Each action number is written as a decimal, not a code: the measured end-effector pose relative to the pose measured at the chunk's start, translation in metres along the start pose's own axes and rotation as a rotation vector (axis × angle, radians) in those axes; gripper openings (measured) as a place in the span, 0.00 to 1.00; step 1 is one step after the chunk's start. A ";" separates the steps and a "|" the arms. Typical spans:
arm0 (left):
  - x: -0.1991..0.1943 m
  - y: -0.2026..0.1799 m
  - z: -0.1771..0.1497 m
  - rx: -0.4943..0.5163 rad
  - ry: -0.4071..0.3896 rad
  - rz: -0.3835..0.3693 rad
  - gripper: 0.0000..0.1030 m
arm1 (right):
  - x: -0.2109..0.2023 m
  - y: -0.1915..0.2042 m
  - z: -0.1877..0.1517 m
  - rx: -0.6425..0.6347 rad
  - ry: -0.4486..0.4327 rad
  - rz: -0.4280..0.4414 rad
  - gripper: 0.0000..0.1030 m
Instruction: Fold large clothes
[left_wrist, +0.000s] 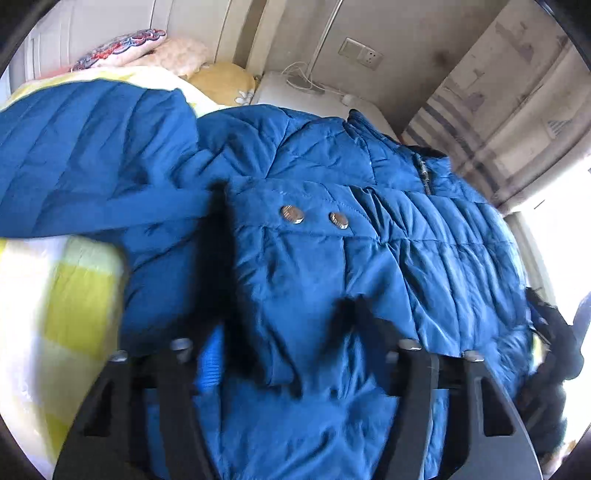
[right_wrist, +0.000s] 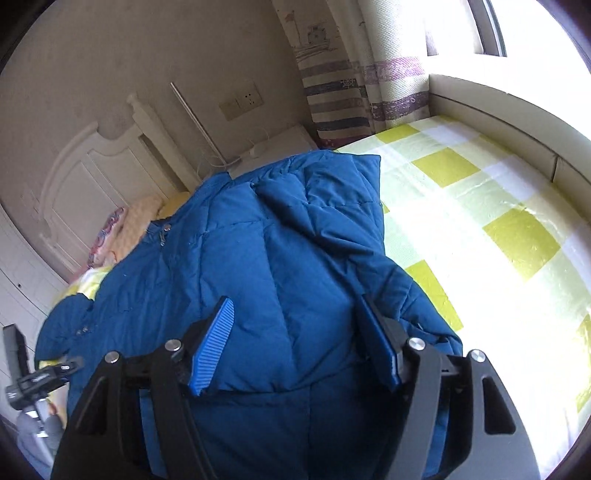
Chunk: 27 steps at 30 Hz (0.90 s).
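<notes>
Blue quilted jacket is lying spread across the bed, one garment only, on a yellow-and-white checked sheet. Left tool is straddling a flap bearing two metal snaps; its fingers are blurred, and whether they are pinching the cloth cannot be told. Right tool is standing released, its two ribbed blue pads parted over a raised fold with padding between them, not visibly squeezed. Folding appears to be at an early stage: sleeves and edges are being gathered inward. Next move likely calls for closing on the fabric and carrying it across the body. Two tools are working; several pillows are resting at the headboard.
</notes>
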<state>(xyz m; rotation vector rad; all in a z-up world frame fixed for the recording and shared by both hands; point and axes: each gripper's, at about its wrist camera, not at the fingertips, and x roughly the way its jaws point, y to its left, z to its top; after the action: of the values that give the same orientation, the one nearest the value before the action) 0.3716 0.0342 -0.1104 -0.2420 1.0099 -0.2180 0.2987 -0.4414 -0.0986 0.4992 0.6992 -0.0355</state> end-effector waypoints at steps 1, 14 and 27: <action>-0.005 -0.009 0.002 0.022 -0.027 0.034 0.24 | 0.006 0.002 0.003 0.001 -0.001 0.001 0.66; -0.070 -0.033 0.033 0.129 -0.185 0.086 0.13 | 0.003 0.001 0.004 0.010 -0.011 0.013 0.66; -0.069 -0.057 0.002 0.280 -0.320 0.272 0.55 | 0.002 0.002 0.005 -0.005 -0.009 0.002 0.66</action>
<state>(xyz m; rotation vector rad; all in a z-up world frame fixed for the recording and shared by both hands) 0.3338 0.0001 -0.0369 0.1143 0.6753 -0.0669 0.3032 -0.4418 -0.0960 0.4950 0.6899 -0.0345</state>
